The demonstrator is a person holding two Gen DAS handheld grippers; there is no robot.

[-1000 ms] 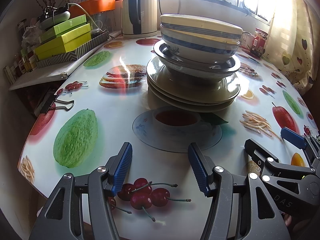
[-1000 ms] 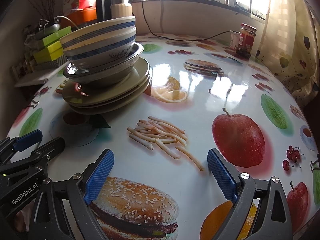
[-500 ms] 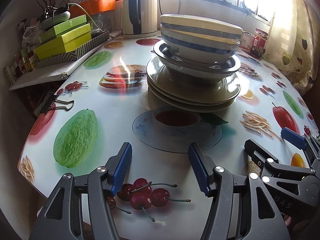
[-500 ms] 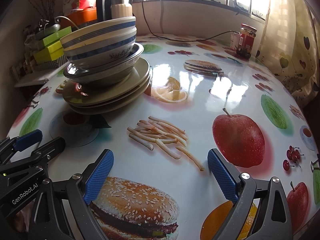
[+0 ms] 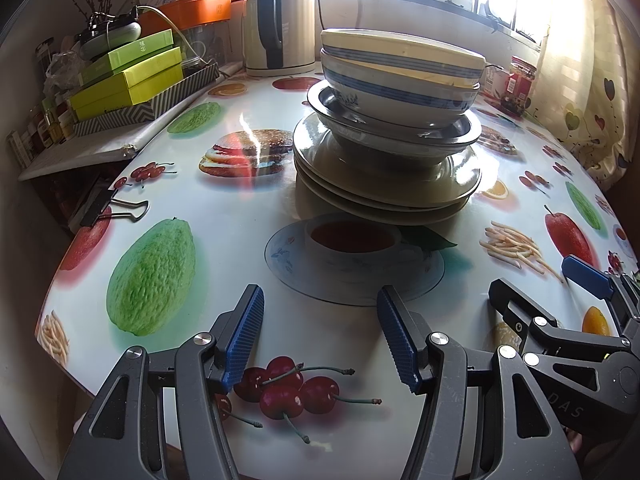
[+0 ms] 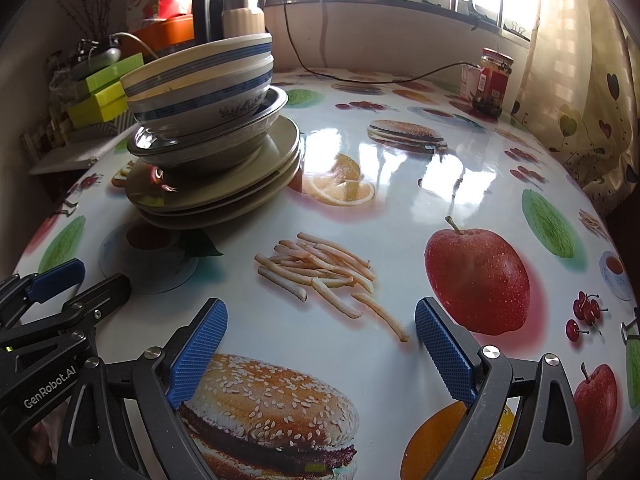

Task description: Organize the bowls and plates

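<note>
Left gripper (image 5: 320, 320) and right gripper (image 6: 320, 332) both spread wide, holding nothing. Blue-striped bowls (image 5: 400, 76) atop beige plates (image 5: 384, 192) at twelve o'clock.

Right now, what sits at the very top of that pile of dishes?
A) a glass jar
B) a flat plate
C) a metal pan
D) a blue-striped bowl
D: a blue-striped bowl is nested in another bowl at the top, above the metal dish and the plates.

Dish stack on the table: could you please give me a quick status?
Left gripper open, empty. Right gripper open, empty. Dish stack untouched: bowls on plates. Nothing between.
</note>
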